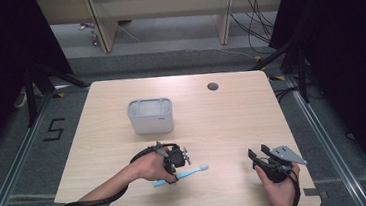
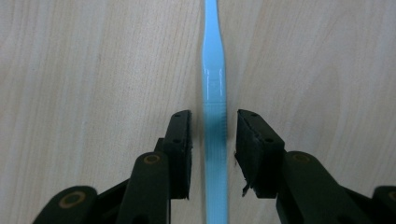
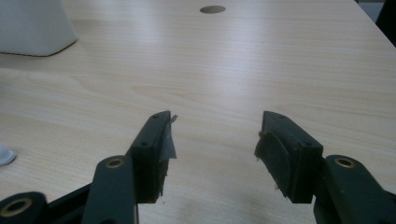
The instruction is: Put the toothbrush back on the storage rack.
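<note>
A light blue toothbrush lies flat on the wooden table, near its front edge. My left gripper points down over the handle end, held in a hand. In the left gripper view the toothbrush handle runs between the jaws of the left gripper, with a thin gap on each side, so the gripper is open around it. My right gripper rests at the front right, apart from the toothbrush. The right gripper is open with only bare table between its jaws.
A white rectangular container stands upright behind the left hand, mid-table; its corner shows in the right gripper view. A round cable hole sits near the far edge. A cable trails from the left gripper off the front edge.
</note>
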`<state>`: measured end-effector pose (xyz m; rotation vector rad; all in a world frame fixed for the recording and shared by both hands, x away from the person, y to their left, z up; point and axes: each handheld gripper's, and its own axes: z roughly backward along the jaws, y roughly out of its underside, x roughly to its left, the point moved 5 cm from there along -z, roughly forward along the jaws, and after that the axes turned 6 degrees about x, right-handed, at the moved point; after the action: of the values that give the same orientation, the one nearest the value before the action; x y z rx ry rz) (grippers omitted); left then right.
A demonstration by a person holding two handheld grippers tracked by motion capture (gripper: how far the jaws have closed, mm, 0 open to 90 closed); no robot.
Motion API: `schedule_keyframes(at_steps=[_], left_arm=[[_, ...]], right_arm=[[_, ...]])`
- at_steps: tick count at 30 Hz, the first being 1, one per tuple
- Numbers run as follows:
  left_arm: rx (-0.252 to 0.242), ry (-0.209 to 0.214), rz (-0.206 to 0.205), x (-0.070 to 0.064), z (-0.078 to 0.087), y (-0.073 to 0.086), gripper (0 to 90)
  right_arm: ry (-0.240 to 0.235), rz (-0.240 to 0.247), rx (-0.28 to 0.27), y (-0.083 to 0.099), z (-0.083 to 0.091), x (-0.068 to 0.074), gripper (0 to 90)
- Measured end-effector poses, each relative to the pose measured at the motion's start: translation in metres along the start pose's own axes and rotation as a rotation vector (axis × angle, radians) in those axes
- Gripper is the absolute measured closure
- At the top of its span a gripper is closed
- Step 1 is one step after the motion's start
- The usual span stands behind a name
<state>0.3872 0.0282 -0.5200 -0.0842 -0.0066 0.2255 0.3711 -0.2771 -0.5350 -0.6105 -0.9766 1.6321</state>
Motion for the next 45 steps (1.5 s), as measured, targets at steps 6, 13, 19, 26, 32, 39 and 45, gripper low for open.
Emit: schedule_keyframes(at_steps=[6,13,19,26,32,39,45], left_arm=[[0.025,-0.005,-0.004,-0.002,-0.002,-0.003,67.4],[0.031,-0.007,-0.017,-0.001,-0.004,-0.006,69.8],[0.047,0.008,-0.021,0.000,-0.007,-0.007,70.5],[0.057,0.023,-0.011,0.002,-0.007,-0.008,72.1],[0.088,0.024,-0.031,0.002,-0.007,-0.009,73.3],[0.105,-0.006,-0.056,-0.002,-0.008,-0.011,76.2],[0.103,-0.013,-0.090,-0.004,-0.008,-0.011,78.1]], right_arm=[[0.000,0.004,0.005,0.000,0.000,0.000,44.8],[-0.010,0.004,0.007,0.000,0.000,-0.001,44.7],[-0.011,0.005,0.006,0.000,0.000,0.000,44.7],[-0.006,0.005,0.008,0.000,0.000,-0.001,44.6],[-0.002,0.004,0.006,0.000,0.000,0.000,44.7],[0.004,0.004,0.001,0.000,0.000,0.000,44.6],[0.006,0.021,-0.010,0.000,-0.001,0.000,44.6]])
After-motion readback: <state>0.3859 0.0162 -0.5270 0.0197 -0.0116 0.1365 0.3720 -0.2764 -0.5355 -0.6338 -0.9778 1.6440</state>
